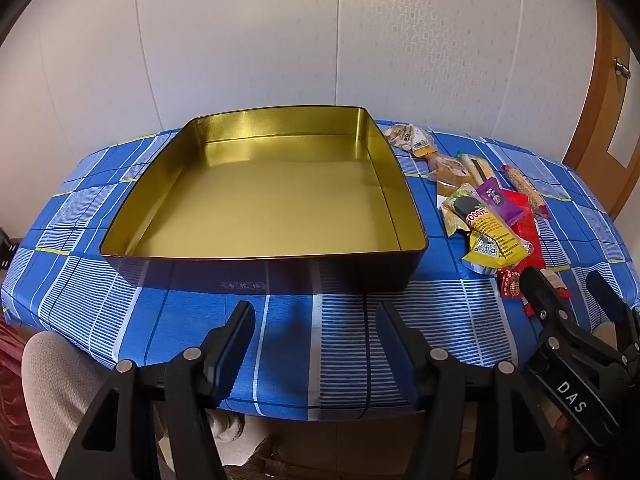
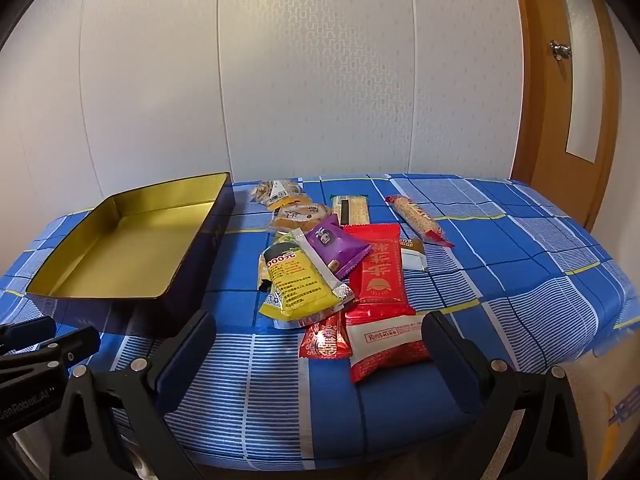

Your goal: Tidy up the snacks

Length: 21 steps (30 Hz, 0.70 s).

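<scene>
Snack pile (image 2: 340, 264) straight ahead of right gripper (image 2: 320, 344), jaws spread; left gripper (image 1: 316, 336), jaws spread, faces empty tin (image 1: 264, 188) – right nearer

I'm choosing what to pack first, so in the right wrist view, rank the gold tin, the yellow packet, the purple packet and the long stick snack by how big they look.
1. gold tin, clearly largest
2. yellow packet
3. long stick snack and purple packet: look alike in area, and the stick lies farther from the camera, so I won't rank them.

On the table (image 2: 520, 264), the snack packets (image 2: 340, 264) lie heaped, seemingly overlapping, right of the tin (image 2: 120, 252).
</scene>
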{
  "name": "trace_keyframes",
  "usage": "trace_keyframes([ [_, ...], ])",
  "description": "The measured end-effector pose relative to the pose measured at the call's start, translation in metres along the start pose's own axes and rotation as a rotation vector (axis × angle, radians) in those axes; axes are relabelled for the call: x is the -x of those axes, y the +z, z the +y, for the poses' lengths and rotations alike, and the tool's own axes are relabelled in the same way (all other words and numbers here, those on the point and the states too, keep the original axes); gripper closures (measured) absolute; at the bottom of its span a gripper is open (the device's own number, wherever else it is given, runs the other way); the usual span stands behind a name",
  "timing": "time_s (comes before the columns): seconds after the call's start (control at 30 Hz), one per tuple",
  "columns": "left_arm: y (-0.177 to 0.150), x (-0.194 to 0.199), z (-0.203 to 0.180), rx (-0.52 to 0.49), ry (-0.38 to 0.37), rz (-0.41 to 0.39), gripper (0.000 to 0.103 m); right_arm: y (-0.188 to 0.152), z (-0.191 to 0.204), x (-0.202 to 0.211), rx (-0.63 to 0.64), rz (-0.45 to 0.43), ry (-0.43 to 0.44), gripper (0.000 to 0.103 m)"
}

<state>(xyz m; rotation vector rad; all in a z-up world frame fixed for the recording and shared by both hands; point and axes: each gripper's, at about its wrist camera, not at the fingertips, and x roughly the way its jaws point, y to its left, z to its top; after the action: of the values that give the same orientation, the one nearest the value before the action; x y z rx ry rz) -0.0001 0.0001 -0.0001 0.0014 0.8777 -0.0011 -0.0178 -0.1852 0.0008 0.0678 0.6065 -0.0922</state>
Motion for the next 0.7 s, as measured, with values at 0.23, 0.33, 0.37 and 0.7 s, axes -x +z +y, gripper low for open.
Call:
trace_keyframes([
  [0.23,-0.0007,-0.0005,0.0023,-0.002,0.0,-0.001,0.039,0.0002,-0.0006,-0.0007,-0.004,0.003,0.001,0.0],
  [0.33,-0.0004,-0.0007,0.0018,0.002,-0.001,0.002,0.039,0.0,-0.0006,-0.0008,-0.004,0.004,0.001,0.0],
  [0.37,-0.0005,-0.0008,0.0024,0.003,-0.003,0.003,0.039,0.0,-0.0006,-0.0008,-0.004,0.004,0.001,0.0],
  [0.7,-0.0014,-0.0016,-0.0004,-0.002,-0.001,0.002,0.039,-0.0002,-0.001,-0.0011,-0.006,0.006,0.001,0.0],
])
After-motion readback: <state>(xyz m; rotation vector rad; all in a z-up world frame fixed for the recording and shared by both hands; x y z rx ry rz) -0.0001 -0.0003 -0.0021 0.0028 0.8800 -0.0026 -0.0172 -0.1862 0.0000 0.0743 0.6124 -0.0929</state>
